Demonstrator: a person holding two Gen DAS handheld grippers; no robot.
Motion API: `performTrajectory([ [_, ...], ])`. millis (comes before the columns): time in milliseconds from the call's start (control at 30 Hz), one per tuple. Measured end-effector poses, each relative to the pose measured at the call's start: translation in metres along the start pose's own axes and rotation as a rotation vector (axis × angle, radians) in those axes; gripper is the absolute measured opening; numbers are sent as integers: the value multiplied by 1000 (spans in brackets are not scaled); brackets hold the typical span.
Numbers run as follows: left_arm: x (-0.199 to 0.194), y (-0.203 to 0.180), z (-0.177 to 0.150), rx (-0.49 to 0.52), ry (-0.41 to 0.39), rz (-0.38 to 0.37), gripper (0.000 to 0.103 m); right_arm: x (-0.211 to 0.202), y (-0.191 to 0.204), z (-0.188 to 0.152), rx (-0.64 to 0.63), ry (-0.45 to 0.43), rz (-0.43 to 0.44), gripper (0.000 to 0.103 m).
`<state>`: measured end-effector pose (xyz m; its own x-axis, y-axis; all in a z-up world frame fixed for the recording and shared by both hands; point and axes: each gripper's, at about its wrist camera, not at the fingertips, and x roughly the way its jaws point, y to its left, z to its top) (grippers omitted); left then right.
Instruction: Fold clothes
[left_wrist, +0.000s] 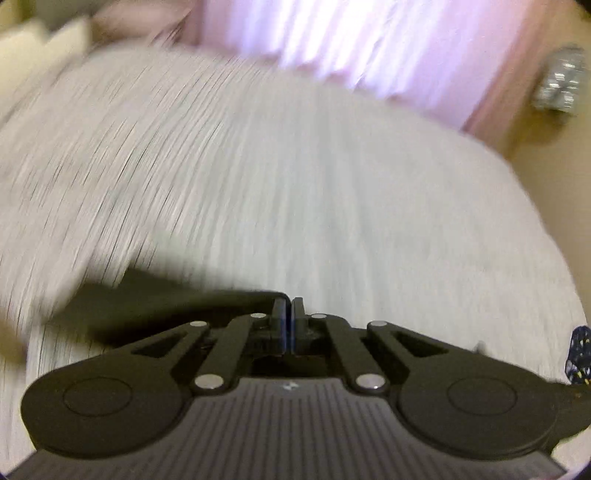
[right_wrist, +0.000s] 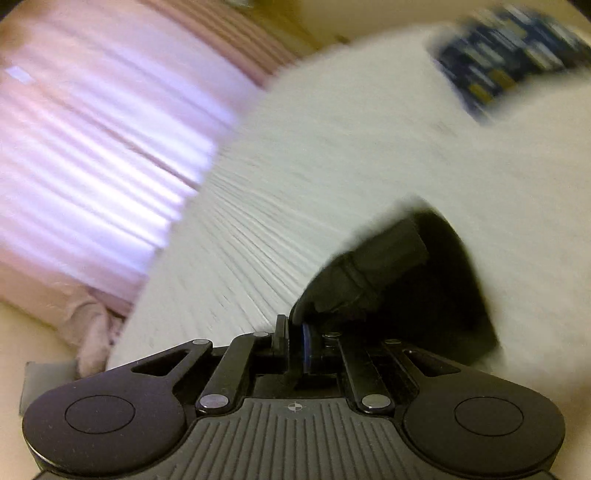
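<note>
No text, label, brand or number can be read in either view, because both are strongly blurred, and only a small crosshair mark stands on the right gripper's ribbed body.

We see our left gripper with its two fingers pressed together, no gap showing between the pads; a dark fold of cloth lies against the outer side of its left finger, though whether any is pinched we cannot tell. Our right gripper also has its fingers drawn close, a thin blue strip showing between them, and dark cloth bunches at its tip. Both views are badly motion-blurred.
</note>
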<state>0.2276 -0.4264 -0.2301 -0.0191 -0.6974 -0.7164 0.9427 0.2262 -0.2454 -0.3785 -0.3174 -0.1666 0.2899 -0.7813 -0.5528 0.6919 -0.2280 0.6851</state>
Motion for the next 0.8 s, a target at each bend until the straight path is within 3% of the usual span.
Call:
performTrajectory([
  [67, 18, -21, 47, 76, -86, -11, 1, 38, 21, 38, -23, -43, 9, 6],
  [100, 25, -30, 66, 105, -126, 11, 9, 57, 31, 56, -32, -64, 12, 6],
  [133, 31, -39, 81, 115, -154, 51, 11, 77, 41, 75, -41, -85, 14, 7],
  [167, 37, -48, 96, 125, -182, 91, 21, 81, 43, 76, -49, -90, 5, 12],
  [233, 39, -53, 104, 110, -200, 102, 30, 82, 41, 68, -66, -93, -16, 52],
  [267, 40, -49, 97, 101, -183, 90, 31, 82, 41, 65, -74, -94, -27, 68],
  [300, 40, -45, 91, 92, -165, 78, 33, 82, 40, 61, -82, -96, -38, 71],
  [400, 51, -21, 47, 75, -19, 108, 33, 83, 38, 51, -108, -100, -71, 71],
  [567, 62, 36, -56, -37, 256, 213, 33, 53, -32, -18, 10, 85, -229, 71],
  [700, 44, 61, -122, -188, 403, 269, 30, 32, -74, -60, 128, 187, -412, 71],
  [800, 25, 56, -147, -174, 457, 303, 30, 24, -85, -80, 154, 263, -518, 71],
])
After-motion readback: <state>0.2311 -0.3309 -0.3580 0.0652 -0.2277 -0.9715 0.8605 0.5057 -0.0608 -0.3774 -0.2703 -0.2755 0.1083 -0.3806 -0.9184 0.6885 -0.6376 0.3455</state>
